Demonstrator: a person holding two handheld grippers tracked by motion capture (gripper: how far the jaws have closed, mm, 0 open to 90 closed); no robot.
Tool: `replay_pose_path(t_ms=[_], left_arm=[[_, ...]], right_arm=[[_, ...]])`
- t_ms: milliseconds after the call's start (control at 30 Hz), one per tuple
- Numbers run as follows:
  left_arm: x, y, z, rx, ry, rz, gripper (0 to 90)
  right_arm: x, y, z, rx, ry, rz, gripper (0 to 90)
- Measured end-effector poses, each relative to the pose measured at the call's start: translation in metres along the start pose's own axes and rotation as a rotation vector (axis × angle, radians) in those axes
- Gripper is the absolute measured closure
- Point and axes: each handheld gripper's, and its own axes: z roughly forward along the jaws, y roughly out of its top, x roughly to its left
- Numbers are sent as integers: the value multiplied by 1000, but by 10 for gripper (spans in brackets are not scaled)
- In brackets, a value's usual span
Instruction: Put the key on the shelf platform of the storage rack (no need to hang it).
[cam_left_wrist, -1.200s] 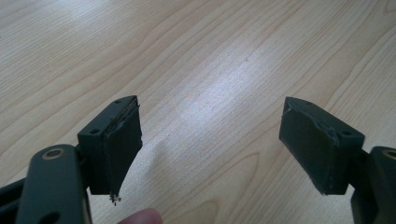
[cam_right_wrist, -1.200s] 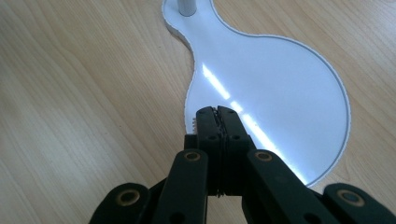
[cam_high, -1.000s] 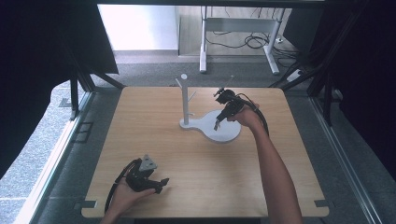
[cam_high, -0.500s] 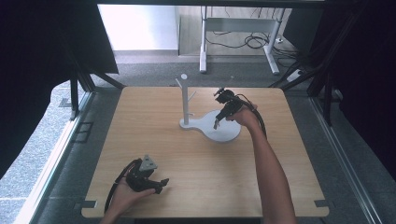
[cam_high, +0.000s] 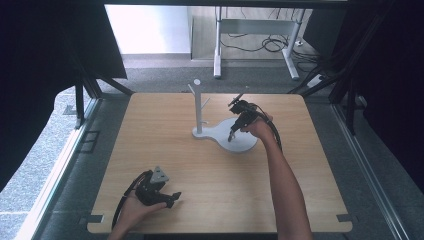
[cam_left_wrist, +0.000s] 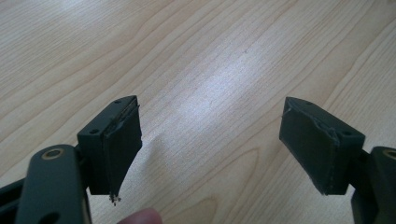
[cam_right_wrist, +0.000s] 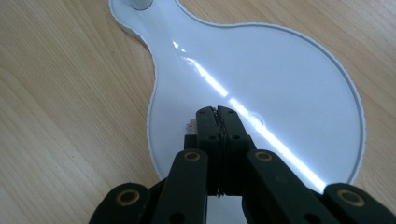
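Wood surface: pale wooden table (cam_high: 165, 135) carries everything, its grain running across both gripper views.
Near edge, left: the left gripper (cam_high: 170, 199) lies low over the table close to the person's side, held in the left hand (cam_high: 132, 210) that comes in from the bottom of the high view.
Left gripper state: its jaws stand wide apart in the left gripper view (cam_left_wrist: 210, 154) — nothing between them but bare wood; a fingertip (cam_left_wrist: 140, 217) shows at the bottom edge.
Right forearm: it reaches up from the bottom edge of the high view, across the table, to the right hand (cam_high: 260, 127).
Right gripper: the right gripper (cam_high: 231, 137) points down at the round part of the white stand base (cam_high: 245, 145), a black cable trailing back along the wrist.
Right gripper state: its jaws are pressed together, with nothing seen between them; in the right gripper view the tips (cam_right_wrist: 217, 112) sit over the glossy white disc (cam_right_wrist: 289, 79) — whether they touch it I cannot tell.
White stand: the base is pear-shaped, wide and round on the right, narrowing to the left, and lies flat near the table's middle, toward the far side.
Post: a white upright post (cam_high: 198, 107) with short side pegs rises from the narrow end, just left of the right gripper.
Beyond the table: grey floor, a metal frame's legs (cam_high: 217, 45) and loose cables.
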Motion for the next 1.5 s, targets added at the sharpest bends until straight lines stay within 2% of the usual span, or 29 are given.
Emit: replay_pose_path(t_ms=[400,933,1100,1333,1500], left_arm=[[2,-1,1,1,1,-3,212],[1,-1,1,3,0,-1,212],[1,-1,1,2,-1,0,212],[1,-1,0,0,2,-3,212],[1,0,0,-3,-2,-2,212]], right_arm=[[-4,-5,19,32,-21,9,891],[-7,-11,29,37,-45,20,876],[-7,-12,31,45,-51,17,826],[-7,-14,26,19,-72,21,672],[-7,-16,20,-14,-43,40,594]])
